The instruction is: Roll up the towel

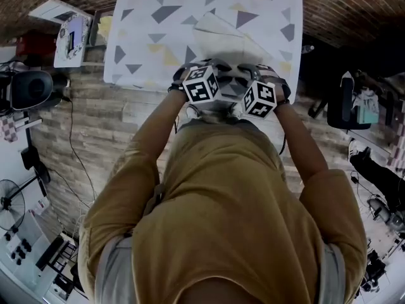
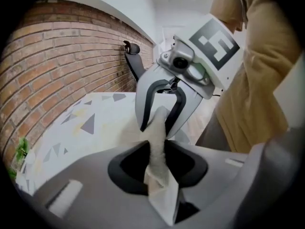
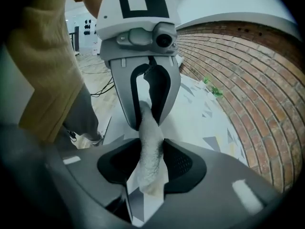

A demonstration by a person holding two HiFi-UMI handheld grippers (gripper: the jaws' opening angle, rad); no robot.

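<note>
Along the frame's top, the white triangle-printed tablecloth (image 1: 158, 37) meets the red brick wall (image 1: 354, 5); our left gripper (image 2: 156, 149) and right gripper (image 3: 151, 147) each pinch the pale fluffy towel (image 2: 161, 178).

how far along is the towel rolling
Early. Done: the near edge of the towel looks gathered into a tight bunch. In hand: the left gripper and right gripper both have their jaws pinched on that bunch. Left: most of the towel lies flat on the patterned tablecloth, so nearly all the rolling remains.
</note>
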